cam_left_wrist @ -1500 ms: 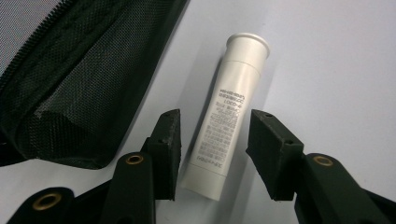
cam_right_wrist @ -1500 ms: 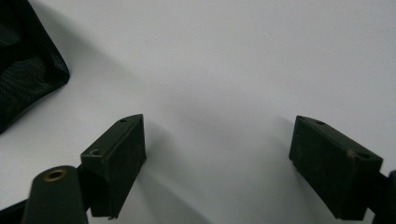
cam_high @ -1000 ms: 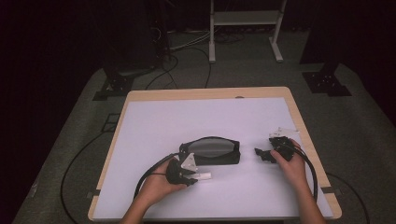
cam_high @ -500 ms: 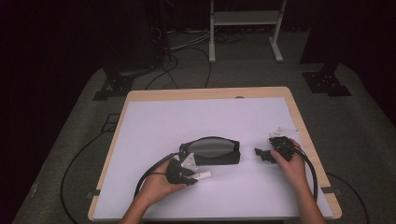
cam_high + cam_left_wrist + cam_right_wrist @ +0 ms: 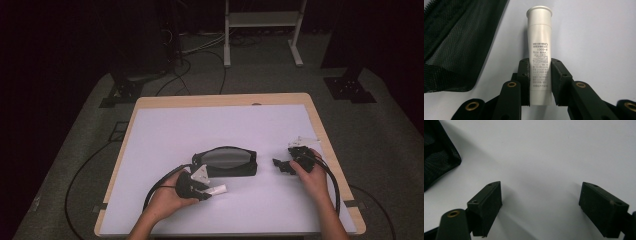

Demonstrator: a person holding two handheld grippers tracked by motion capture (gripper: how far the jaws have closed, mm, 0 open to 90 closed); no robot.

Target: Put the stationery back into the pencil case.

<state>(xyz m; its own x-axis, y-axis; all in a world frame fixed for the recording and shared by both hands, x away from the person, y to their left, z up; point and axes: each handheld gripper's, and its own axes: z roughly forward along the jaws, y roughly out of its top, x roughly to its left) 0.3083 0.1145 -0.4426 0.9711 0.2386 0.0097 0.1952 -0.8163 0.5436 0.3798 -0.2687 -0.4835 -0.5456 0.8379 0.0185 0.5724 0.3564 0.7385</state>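
1. The left claw [image 5: 541,82] is clenched on a white tube [image 5: 540,55], both pads pressing its printed lower half; the capped end sticks out past the tips.
2. In the high view that tube [image 5: 216,190] lies low over the counter [image 5: 165,135], just in front of a black mesh pouch [image 5: 226,161] (its top hangs open, showing a grey inside).
3. In the left gripper view the pouch [image 5: 456,45] sits beside the tube, close but apart.
4. The right claw [image 5: 540,205] is released, jaws wide with bare counter between them.
5. In the high view the right claw [image 5: 281,165] rests to the right of the pouch, clear of it.
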